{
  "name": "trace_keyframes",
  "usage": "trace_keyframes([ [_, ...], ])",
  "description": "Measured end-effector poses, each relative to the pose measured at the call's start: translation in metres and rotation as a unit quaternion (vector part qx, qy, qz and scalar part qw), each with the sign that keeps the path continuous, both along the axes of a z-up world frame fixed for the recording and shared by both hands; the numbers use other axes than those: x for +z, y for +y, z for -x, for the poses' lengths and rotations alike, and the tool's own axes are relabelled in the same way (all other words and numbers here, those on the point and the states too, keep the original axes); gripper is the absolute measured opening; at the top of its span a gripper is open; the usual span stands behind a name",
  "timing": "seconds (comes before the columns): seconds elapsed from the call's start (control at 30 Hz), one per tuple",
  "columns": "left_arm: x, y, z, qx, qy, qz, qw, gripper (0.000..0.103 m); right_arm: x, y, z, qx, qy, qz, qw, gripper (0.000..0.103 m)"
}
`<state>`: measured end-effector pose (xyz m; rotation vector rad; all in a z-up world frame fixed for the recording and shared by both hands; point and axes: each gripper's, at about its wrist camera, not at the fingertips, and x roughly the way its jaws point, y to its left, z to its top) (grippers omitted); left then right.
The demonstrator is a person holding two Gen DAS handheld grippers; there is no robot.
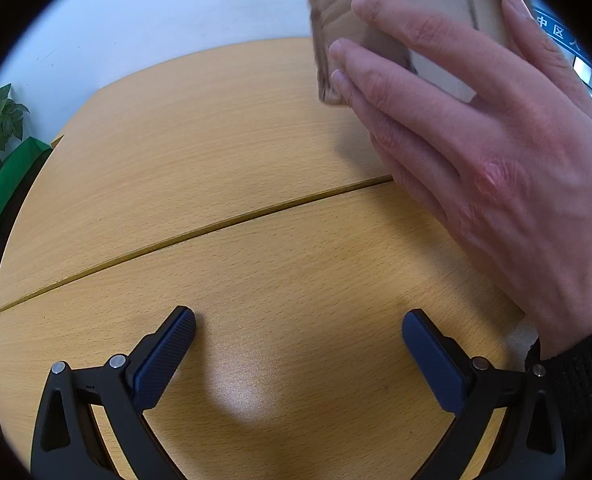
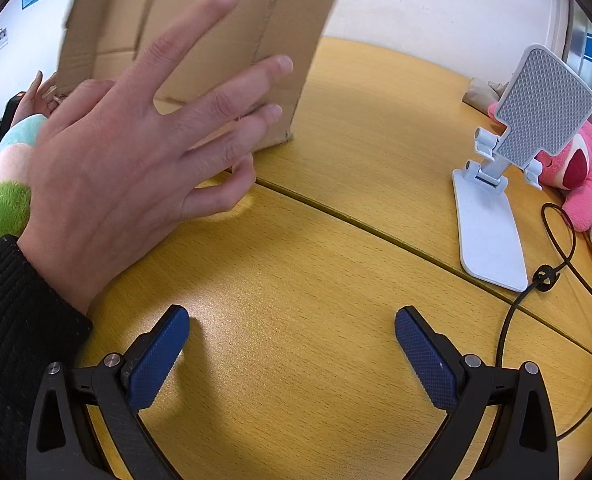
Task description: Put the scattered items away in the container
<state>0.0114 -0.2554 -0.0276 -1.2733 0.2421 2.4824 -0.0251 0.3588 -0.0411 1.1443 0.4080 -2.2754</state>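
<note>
Resting over the bare wooden counter [image 2: 296, 240], both claws gape wide, left claw [image 1: 298, 336] and right claw [image 2: 292, 334] alike. A bare hand [image 2: 128, 152] presses the cardboard box [image 2: 224, 20].

bright, even light | glare on table [image 1: 236, 396] | box [image 2: 216, 20] motion-blurred | fisheye edges black

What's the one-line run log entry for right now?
left claw open | right claw open | hand on cardboard box | nothing gripped
</note>
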Motion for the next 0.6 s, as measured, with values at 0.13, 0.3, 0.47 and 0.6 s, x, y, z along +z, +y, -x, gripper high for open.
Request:
trace_keyframes([
  [0.13,-0.0003,0.0014,-0.0001,0.000,0.000,0.000,1.0000,0.103,-0.0002,0.0006,-0.0002,0.000,0.000,0.000,1.000,0.103],
  [0.3,0.0012,-0.0012,-0.0004,0.000,0.000,0.000,1.0000,0.103,-0.0007,0.0014,-0.0008,0.000,0.000,0.000,1.000,0.103],
  [0.47,0.0040,-0.0060,-0.0004,0.001,0.000,0.000,1.0000,0.103,-0.0013,0.0019,-0.0012,0.001,0.000,0.000,1.000,0.103],
  [0.6,0.0034,-0.0044,-0.0004,0.001,0.000,0.000,1.0000,0.103,-0.0015,0.0026,-0.0014,0.001,0.000,0.000,1.000,0.103],
])
